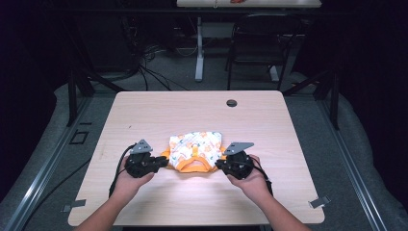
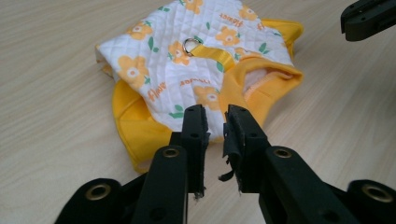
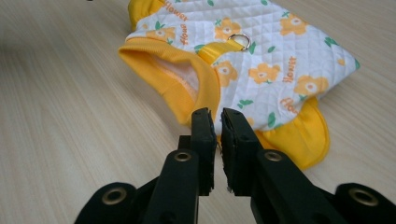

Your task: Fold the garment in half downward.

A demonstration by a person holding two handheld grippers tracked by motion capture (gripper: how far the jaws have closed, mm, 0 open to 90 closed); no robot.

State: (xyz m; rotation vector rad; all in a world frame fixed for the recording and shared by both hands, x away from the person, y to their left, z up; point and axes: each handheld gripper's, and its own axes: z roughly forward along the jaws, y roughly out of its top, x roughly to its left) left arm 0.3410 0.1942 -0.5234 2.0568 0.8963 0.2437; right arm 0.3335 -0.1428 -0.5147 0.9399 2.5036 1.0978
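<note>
Flanking the folded floral garment at nine and three o'clock, we keep both grippers released, fingers slightly parted, leaving it settled on the counter.

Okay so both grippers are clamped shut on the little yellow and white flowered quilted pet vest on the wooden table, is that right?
Not quite. The yellow and white flowered quilted pet vest does lie on the wooden table, but neither gripper is clamped on it. The left gripper view shows the left gripper with a gap between its jaws and no cloth in it; the right gripper view shows the same for the right gripper.
</note>
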